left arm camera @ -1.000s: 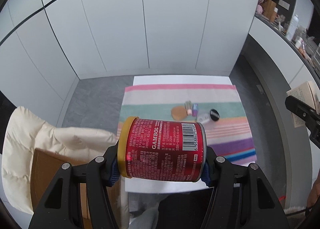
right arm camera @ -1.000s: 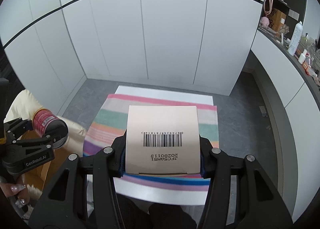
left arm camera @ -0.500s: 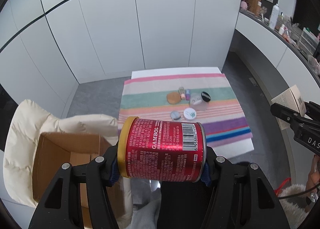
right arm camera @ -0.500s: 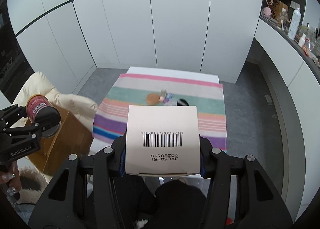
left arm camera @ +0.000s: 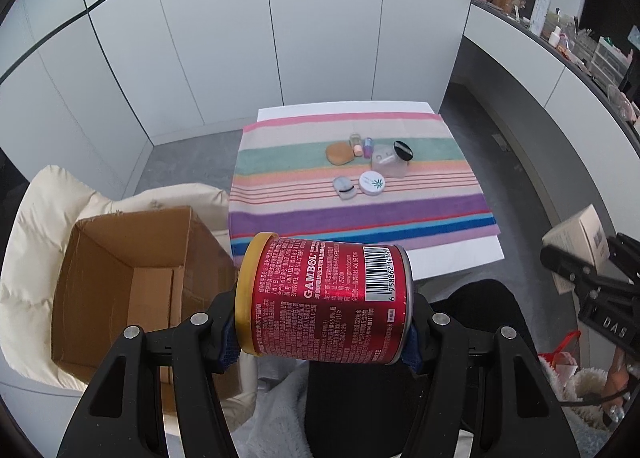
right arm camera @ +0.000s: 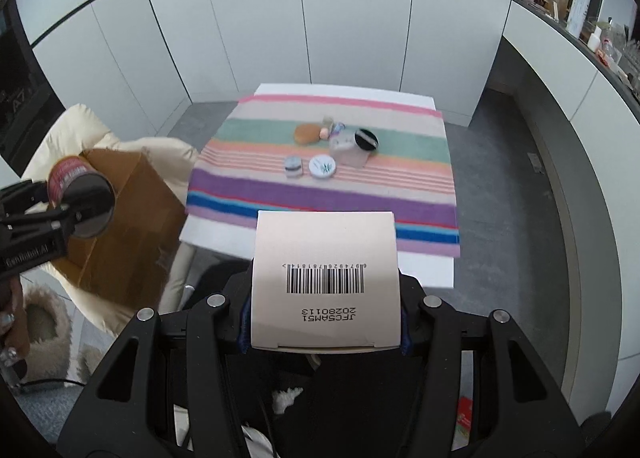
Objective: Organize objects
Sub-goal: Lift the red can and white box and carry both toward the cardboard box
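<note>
My left gripper (left arm camera: 324,332) is shut on a red can (left arm camera: 324,298) with a yellow lid, held sideways in the air, right of an open cardboard box (left arm camera: 132,286). My right gripper (right arm camera: 324,328) is shut on a pale pink carton (right arm camera: 325,278) with a barcode, held in front of the table. In the right wrist view the can (right arm camera: 70,178) and box (right arm camera: 120,226) show at the left. In the left wrist view the carton (left arm camera: 576,234) shows at the right.
A white table with a striped cloth (left arm camera: 356,194) carries several small cosmetic items: a tan puff (left arm camera: 339,153), a white round tin (left arm camera: 372,183), a clear jar with black lid (left arm camera: 390,160). The box sits on a cream padded chair (left arm camera: 36,226). A cluttered counter (left arm camera: 560,30) runs along the right.
Both grippers have pulled back from the table and toward the left with their loads. The cardboard box has come into view beside the can.
</note>
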